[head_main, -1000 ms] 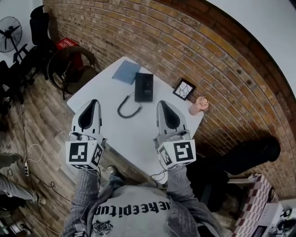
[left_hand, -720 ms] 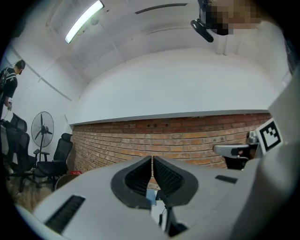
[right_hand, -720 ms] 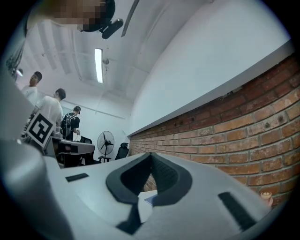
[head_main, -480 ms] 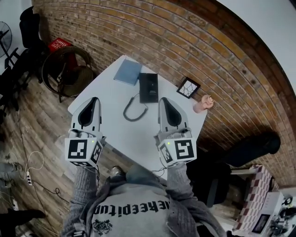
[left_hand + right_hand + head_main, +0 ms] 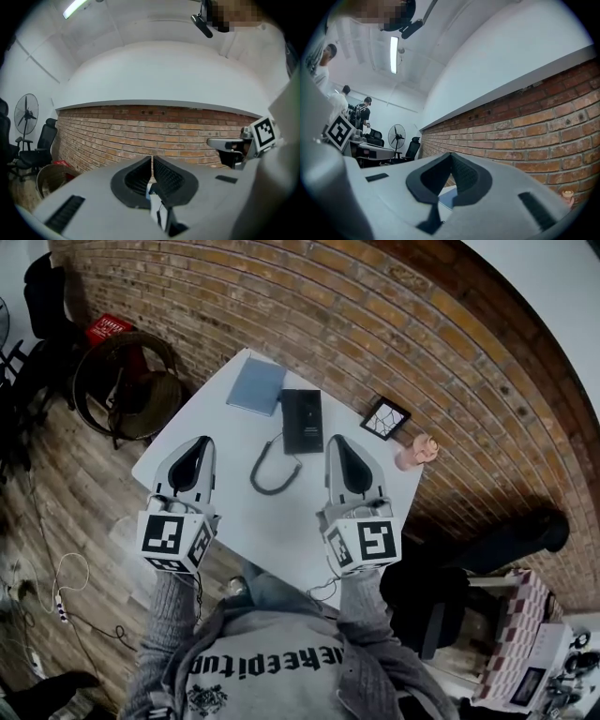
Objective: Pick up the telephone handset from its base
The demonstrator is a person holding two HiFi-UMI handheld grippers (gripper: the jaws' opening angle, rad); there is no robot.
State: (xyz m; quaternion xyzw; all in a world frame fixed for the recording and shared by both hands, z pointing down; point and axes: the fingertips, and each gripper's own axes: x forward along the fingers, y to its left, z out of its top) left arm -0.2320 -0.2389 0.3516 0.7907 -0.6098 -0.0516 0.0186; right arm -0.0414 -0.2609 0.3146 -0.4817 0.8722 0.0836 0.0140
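Hovering above near half of table [image 5: 272, 531]: left gripper [image 5: 202, 441] and right gripper [image 5: 335, 440], both pressed together, empty. Locate telephone handset [image 5: 302, 420] by far edge, between notebook [image 5: 257, 386] and picture frame [image 5: 385, 418]. Spread one claw first; straddle handset's width; keep clear of coiled cord [image 5: 274, 472].

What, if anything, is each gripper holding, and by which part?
Nothing is held. The left gripper and the right gripper are both shut and empty, apart from the telephone on the table.
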